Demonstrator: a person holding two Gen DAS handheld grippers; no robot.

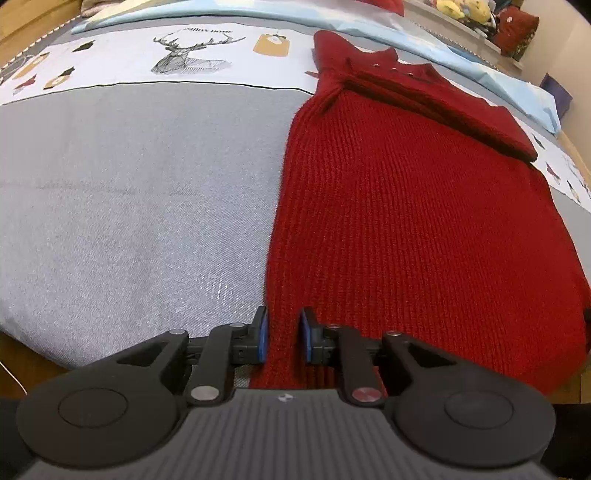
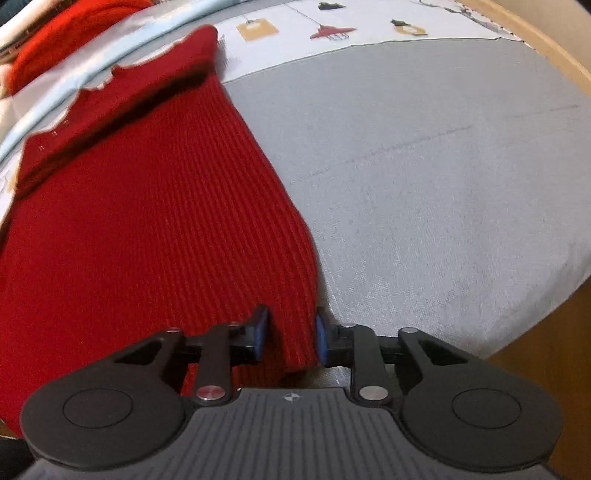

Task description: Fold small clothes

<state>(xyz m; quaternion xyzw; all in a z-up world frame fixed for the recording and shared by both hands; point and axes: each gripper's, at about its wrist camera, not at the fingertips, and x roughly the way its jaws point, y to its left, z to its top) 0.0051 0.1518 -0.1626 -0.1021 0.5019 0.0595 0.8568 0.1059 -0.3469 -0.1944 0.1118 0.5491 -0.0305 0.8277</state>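
1. Grey bedding (image 1: 140,192) covers a bed and fills most of both wrist views, with a white printed band (image 1: 122,62) running along its far side.
2. That band shows a line drawing of a deer head (image 1: 192,55), plus small orange tags and lamp pictures.
3. Beyond the band lies a pale blue sheet (image 1: 258,14); past that, on the far right in the left view, a shelf holds yellow soft toys (image 1: 461,9).
4. A red ribbed knit sweater (image 1: 413,221) lies flat on the grey bedding, its hem toward the cameras and its collar at the far end.
5. One sleeve (image 1: 443,107) is folded across the chest, just below the collar.
6. The left gripper (image 1: 283,338) sits at the sweater's near left corner. Its blue-padded fingers (image 1: 262,332) stand a narrow gap apart with the sweater's edge between them, and I cannot tell whether they are pinching it.
7. The right gripper (image 2: 290,336) sits at the near right corner of the sweater (image 2: 147,229). A raised fold of the hem fills the gap between its blue pads (image 2: 322,338), and I cannot tell if the grip is firm.
8. Wooden bed frame (image 2: 554,48) shows along the right edge in the right view.
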